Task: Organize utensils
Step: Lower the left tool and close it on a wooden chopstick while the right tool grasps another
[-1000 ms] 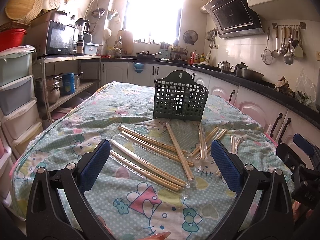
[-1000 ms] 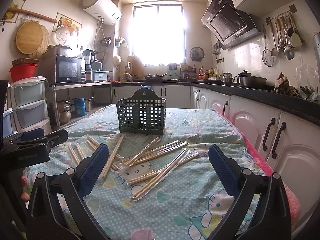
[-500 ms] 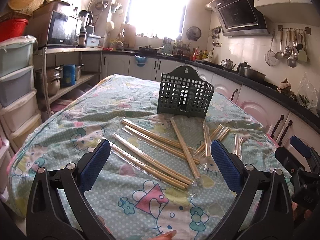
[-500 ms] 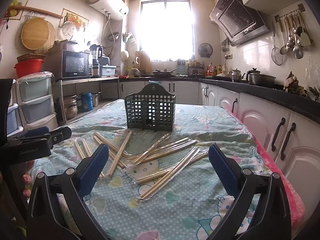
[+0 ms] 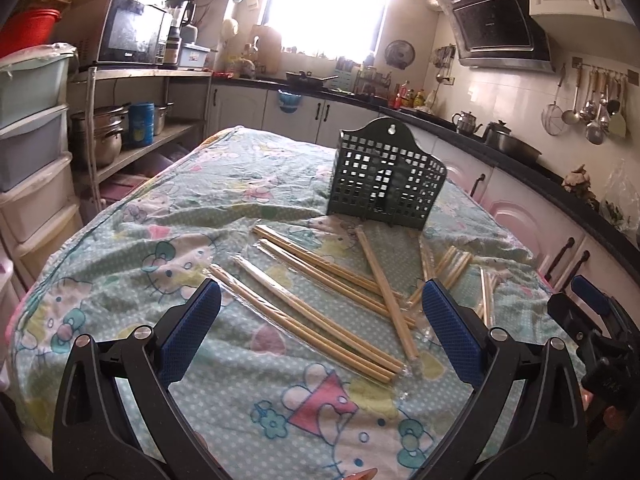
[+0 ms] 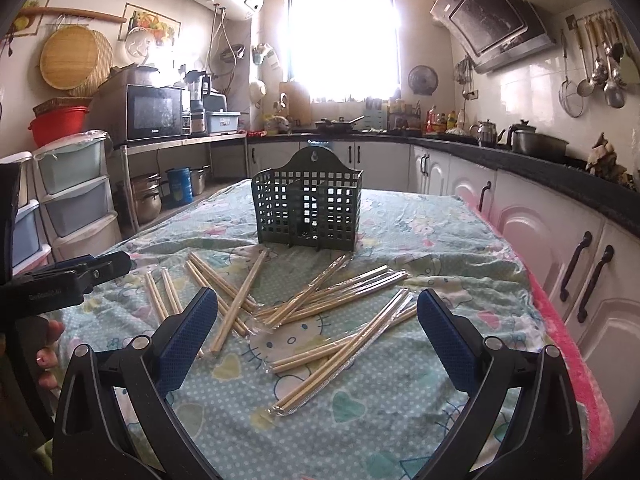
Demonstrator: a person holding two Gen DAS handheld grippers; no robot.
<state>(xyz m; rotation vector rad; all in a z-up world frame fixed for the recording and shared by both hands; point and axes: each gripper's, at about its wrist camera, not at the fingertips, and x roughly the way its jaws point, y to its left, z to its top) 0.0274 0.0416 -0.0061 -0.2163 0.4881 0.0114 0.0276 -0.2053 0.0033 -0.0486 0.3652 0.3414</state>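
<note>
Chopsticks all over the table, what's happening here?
A person holds a two-finger gripper in each hand above a table with a cartoon-print cloth. Wrapped chopsticks lie scattered in front of a green mesh holder, which stands upright and looks empty. The left gripper and right gripper are both open and hold nothing; none of the chopsticks are in the holder yet.
</note>
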